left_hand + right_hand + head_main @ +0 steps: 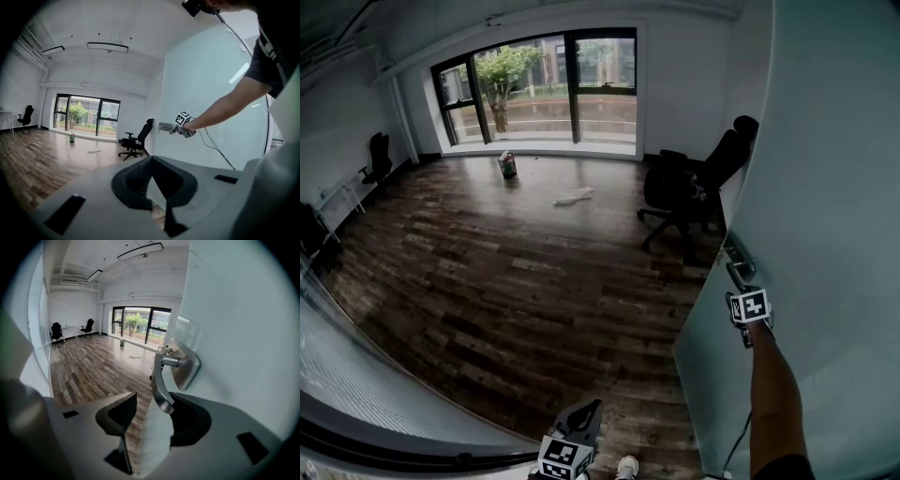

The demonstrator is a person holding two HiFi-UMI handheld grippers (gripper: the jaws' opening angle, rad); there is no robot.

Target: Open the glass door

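1. Frosted pale-green glass makes up the glass door (825, 187), a smooth flat sheet rising just right of my right tongs (741, 284) and filling that side of the head view. Its free edge stands straight ahead of those tongs.
2. Dark wooden floor (487, 272) of long, streaky planks with a slight sheen stretches ahead of both tongs to a black-framed window (544, 89).
3. A black office chair (689, 187), with a padded high back and a star base, stands beyond the right tongs, close to the door's edge.
4. On the door, directly in front of the right tongs, sits a brushed-metal backplate (186, 365), squarish with rounded corners. From it a short round stem carries the handle (159, 380), a smooth satin lever that curves down toward me.
5. The right tongs (153, 399) are spread about halfway. The lever's rounded tip lies between the ribbed black pads and rests against the right pad. The left pad stands clear of it, so nothing is clamped.
6. My left tongs (150, 159), grey-bodied with dark ribbed pads, are pinched together at the tips and carry nothing. They sit low, well left of the door, tilted up toward it. In their view, my arm (225, 105) reaches out to the handle.
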